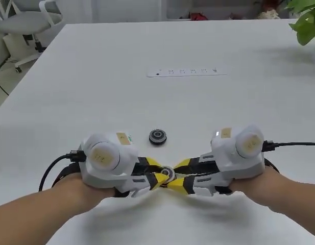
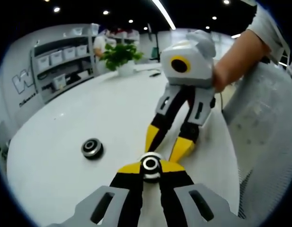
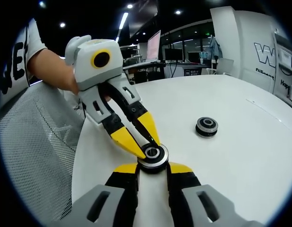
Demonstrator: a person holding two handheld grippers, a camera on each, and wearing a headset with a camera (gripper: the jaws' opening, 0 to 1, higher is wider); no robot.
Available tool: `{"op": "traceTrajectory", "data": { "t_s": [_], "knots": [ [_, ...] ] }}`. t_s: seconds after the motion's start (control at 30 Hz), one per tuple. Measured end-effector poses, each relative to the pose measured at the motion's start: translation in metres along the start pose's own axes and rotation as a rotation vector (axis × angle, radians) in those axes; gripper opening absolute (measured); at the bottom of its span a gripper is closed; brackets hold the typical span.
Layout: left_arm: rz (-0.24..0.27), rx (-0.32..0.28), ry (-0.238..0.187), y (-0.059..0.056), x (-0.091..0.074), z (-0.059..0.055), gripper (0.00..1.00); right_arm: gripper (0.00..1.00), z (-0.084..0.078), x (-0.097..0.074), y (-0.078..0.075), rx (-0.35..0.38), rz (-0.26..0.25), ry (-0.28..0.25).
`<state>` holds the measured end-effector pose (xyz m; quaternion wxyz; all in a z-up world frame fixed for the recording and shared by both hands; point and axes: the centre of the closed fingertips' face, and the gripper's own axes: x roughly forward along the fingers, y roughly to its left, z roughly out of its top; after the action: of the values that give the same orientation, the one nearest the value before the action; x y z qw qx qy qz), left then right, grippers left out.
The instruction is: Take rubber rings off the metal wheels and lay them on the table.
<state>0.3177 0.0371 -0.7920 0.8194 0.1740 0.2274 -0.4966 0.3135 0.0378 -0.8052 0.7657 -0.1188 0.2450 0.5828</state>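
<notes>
Both units same build, fwiw. left gripper point(image 1: 156, 175) and right gripper point(image 1: 179, 177): white-grey plastic bodies, black jaws, bright yellow tips. Grey slotted plates at jaw bases, pretty clear in both gripper views. Small yellowish sticker point(image 1: 124, 138) on top of left body, matching one on right. Black left cable point(image 1: 54, 168) off far-left side, black right cable point(image 1: 295, 145) off far-right side. Person in white short-sleeve tee point(image 3: 15, 52), dark lettering on front, forearms bare.
</notes>
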Motion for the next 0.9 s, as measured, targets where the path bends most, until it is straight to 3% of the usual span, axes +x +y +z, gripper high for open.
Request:
{"op": "traceTrajectory", "data": {
  "t_s": [0.53, 0.9],
  "knots": [
    [0.003, -0.011, -0.005, 0.0005, 0.0002, -0.0001, 0.13, 0.12, -0.0030, -0.0048, -0.0012, 0.061, 0.024, -0.007],
    [0.008, -0.010, -0.002, 0.0007, 0.0002, -0.0001, 0.13, 0.02, -0.0061, -0.0055, -0.0039, 0.122, 0.019, -0.002]
  ]
}}
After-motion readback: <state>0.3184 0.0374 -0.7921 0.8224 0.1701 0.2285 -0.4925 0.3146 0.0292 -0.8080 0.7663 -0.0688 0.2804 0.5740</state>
